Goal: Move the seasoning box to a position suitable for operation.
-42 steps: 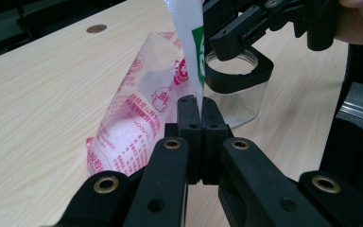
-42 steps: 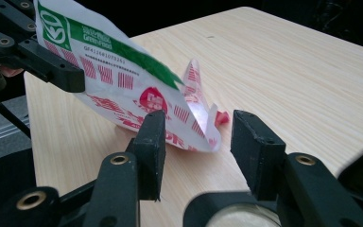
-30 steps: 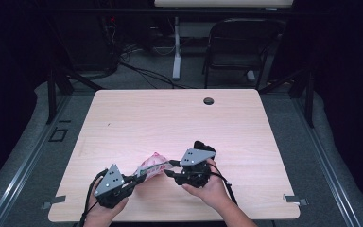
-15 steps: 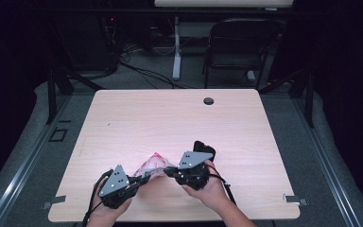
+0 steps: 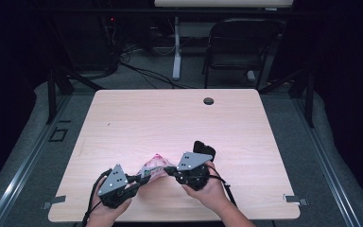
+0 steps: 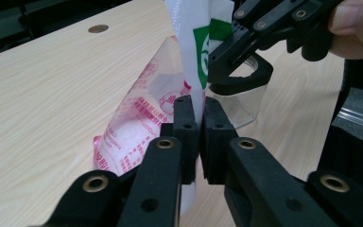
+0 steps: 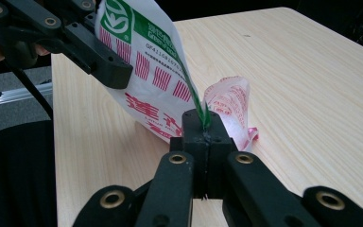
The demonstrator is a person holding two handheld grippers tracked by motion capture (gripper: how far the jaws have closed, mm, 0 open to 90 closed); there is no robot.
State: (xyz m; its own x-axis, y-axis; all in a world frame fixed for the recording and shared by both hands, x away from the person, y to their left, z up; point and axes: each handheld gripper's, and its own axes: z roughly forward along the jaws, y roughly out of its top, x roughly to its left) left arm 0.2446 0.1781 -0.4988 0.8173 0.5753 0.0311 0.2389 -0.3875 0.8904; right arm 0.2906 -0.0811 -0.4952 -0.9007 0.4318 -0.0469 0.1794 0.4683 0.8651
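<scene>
We see a thin plastic bag (image 5: 153,165), white with red and green print, stretched between two claws near the front edge of the worktop (image 5: 179,123), a little left of its middle. The left claw (image 5: 143,178) is clamped on the bag's edge; in the left gripper view its two black jaws stand almost together with the film (image 6: 189,56) pinched between them, and they have just been easing apart slightly with the film between them. The right claw (image 5: 167,170) is clenched on the bag too; in the right gripper view the jaws meet with the green-trimmed edge of the bag (image 7: 142,71) caught at their tips. In that same view the left claw (image 7: 113,71) grips the bag farther off, at the upper left. The bag's lower part rests on the worktop, its pink-printed side bulging toward the far side. A black object (image 5: 204,147) lies on the worktop just beyond the right hand (image 5: 212,191). A small dark hole (image 5: 209,100) sits near the far edge.
</scene>
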